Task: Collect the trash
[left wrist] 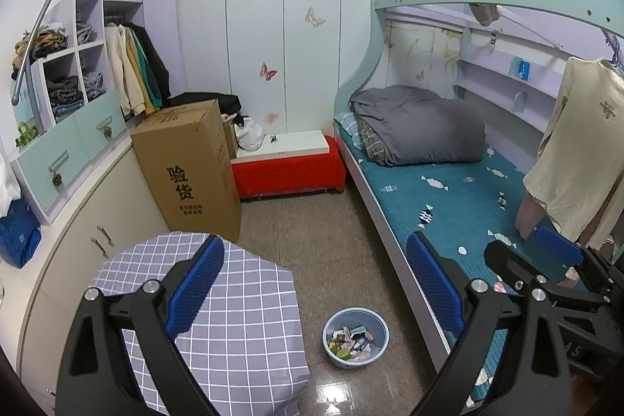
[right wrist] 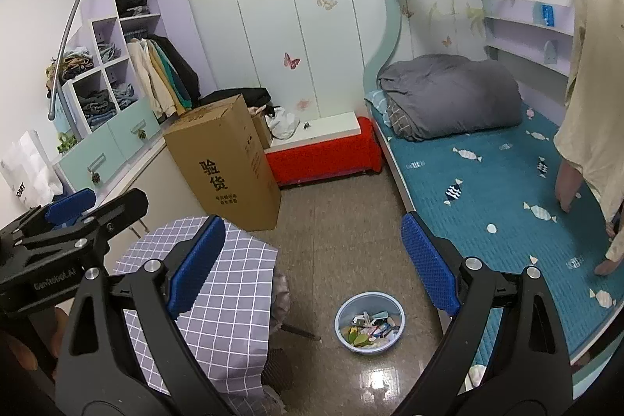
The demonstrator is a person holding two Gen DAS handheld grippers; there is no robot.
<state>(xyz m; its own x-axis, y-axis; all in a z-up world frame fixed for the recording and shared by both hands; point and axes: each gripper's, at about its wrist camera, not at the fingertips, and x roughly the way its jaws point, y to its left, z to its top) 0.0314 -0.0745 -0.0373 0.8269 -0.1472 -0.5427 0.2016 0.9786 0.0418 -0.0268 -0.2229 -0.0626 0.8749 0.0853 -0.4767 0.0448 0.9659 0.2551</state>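
Observation:
A pale blue round bin [left wrist: 355,337] stands on the floor between the checked-cloth table and the bed, holding several scraps of paper and wrappers; it also shows in the right wrist view [right wrist: 369,321]. My left gripper [left wrist: 316,279] is open and empty, held high above the floor and bin. My right gripper [right wrist: 314,260] is open and empty, also held high over the bin. In the left wrist view the right gripper [left wrist: 546,260] shows at the right over the bed. In the right wrist view the left gripper [right wrist: 74,217] shows at the left.
A table with a grey checked cloth [left wrist: 234,318] is at the lower left. A tall cardboard box [left wrist: 187,170] stands behind it. A bunk bed with a teal mattress [left wrist: 460,209] and grey duvet [left wrist: 421,125] fills the right. A red bench [left wrist: 288,172] stands by the far wall.

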